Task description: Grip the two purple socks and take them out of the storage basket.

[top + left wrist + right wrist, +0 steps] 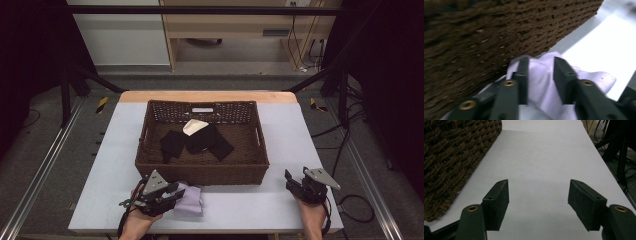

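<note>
In the left gripper view the two black jaws stand partly apart, astride a raised fold of the pale lilac cloth point(541, 82); the pads flank the fold but do not look pressed on it. In the high view the left gripper point(167, 196) sits at the lower left of the frame, with the cloth just to its right on the table and close against the near wall of the wicker basket point(200, 175). The step in hand looks like taking up this cloth: the next move calls for the jaws to close on the fold, then a lift high enough to clear the basket wall.

The right gripper point(537, 203) has its jaws wide with nothing between them, over the bare pale table point(544, 152); in the high view it rests at the lower right.

The cloth is soft, thin and crumpled, so it should bunch readily under the pads. The basket is rectangular, dark brown, of coarse woven rope-like strands with a handle slot in its far wall. Inside it lie black cloths point(197, 142) and a cream cloth point(194, 126), loosely overlapped near the middle.
</note>
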